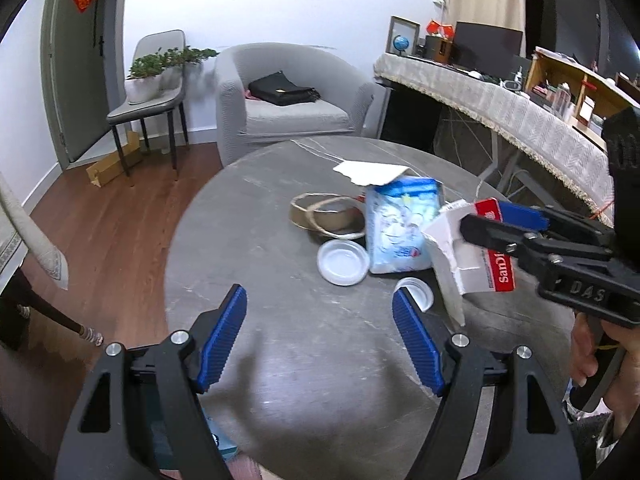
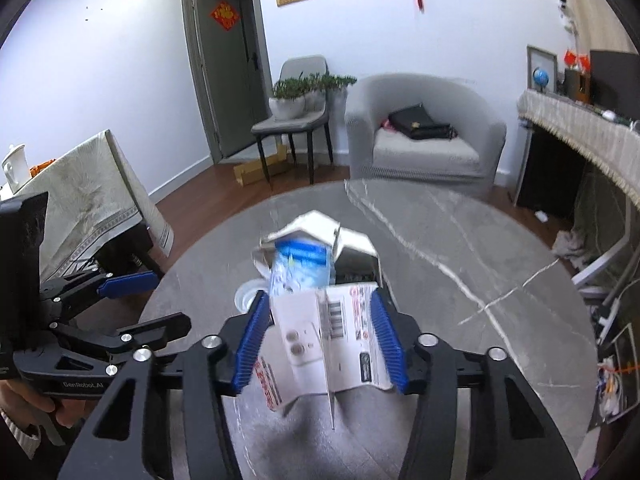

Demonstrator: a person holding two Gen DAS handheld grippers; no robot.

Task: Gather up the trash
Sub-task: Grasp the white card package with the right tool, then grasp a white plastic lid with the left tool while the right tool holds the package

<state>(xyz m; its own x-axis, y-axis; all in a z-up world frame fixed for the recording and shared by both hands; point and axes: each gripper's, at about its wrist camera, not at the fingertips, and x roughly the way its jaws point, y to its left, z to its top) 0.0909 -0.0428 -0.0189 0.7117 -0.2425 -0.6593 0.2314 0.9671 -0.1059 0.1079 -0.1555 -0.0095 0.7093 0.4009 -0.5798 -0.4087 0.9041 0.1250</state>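
My right gripper (image 2: pixel 320 336) is shut on a torn white and red SanDisk card package (image 2: pixel 320 340) and holds it above the round grey table (image 2: pixel 460 280). It shows in the left wrist view (image 1: pixel 476 260) at the right, with the right gripper (image 1: pixel 504 224) on it. My left gripper (image 1: pixel 320 336) is open and empty over the table's near part; it also shows at the left in the right wrist view (image 2: pixel 132 304). On the table lie a blue and white carton (image 1: pixel 400 228), a clear plastic lid (image 1: pixel 343 261), a second lid (image 1: pixel 418 296) and a brown paper ring (image 1: pixel 324 216).
A grey armchair (image 1: pixel 288 100) with a black bag stands beyond the table. A chair with potted plants (image 1: pixel 156 76) is at the left. A cloth-covered counter (image 1: pixel 500 108) runs along the right. A cloth-covered table (image 2: pixel 92 200) stands at the left.
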